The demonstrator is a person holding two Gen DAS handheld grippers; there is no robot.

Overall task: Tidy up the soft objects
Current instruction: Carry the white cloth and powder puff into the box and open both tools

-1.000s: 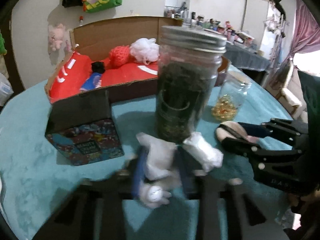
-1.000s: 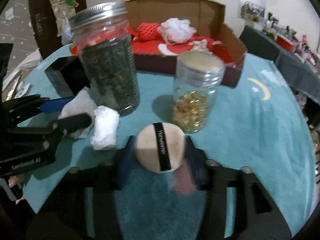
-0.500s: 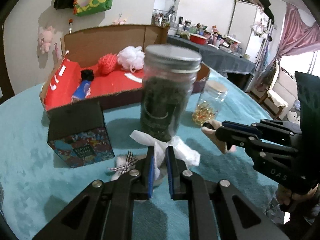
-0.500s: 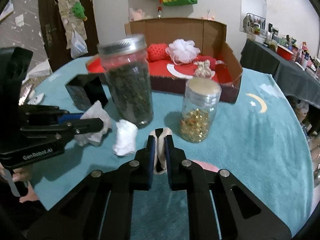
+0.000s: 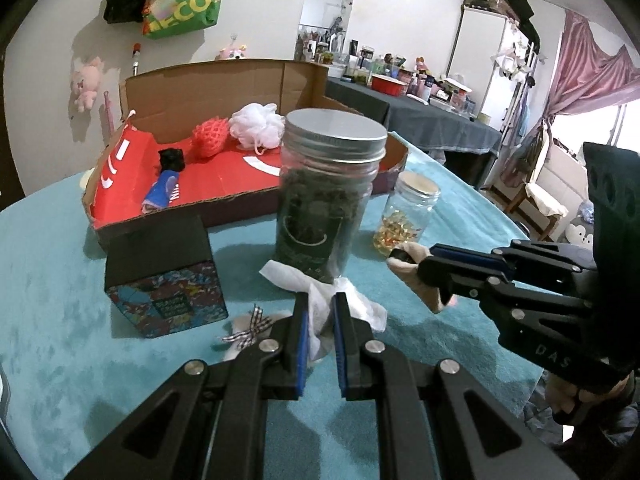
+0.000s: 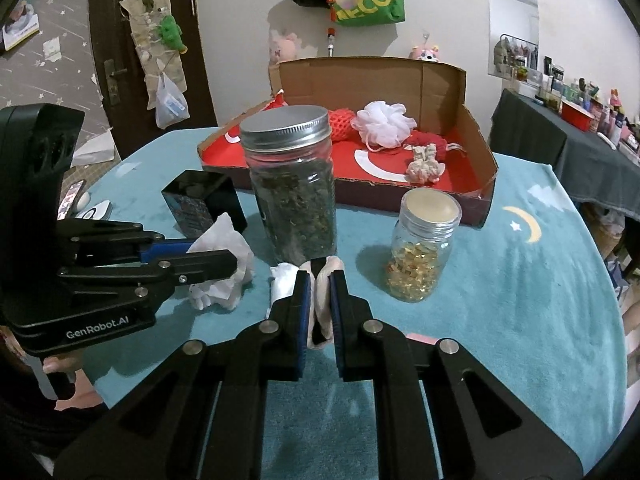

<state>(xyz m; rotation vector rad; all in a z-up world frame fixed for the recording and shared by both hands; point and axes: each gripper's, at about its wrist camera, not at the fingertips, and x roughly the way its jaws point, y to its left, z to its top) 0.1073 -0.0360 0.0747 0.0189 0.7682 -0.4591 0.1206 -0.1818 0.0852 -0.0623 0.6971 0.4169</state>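
My left gripper (image 5: 320,304) is shut on a crumpled white tissue (image 5: 316,292), held above the teal table in front of the tall jar. It also shows in the right wrist view (image 6: 224,256). My right gripper (image 6: 319,280) is shut on a beige powder puff (image 6: 322,304), squeezed edge-on between the pads; the puff also shows in the left wrist view (image 5: 416,276). The open cardboard box (image 6: 476,148) with a red lining stands at the back and holds a white bath pouf (image 6: 384,122), a red mesh sponge (image 5: 210,140) and other soft items.
A tall jar of dark leaves (image 6: 294,192) and a small jar of gold capsules (image 6: 424,248) stand in front of the box. A black patterned box (image 5: 164,272) sits to the left. A checked bow on a pale soft thing (image 5: 248,326) and a second tissue wad (image 6: 282,284) lie near the tall jar.
Both grippers closed on their objects and lifted them off the table: the left on the tissue, the right on the powder puff, now pinched edge-on. Both views pulled back and up.
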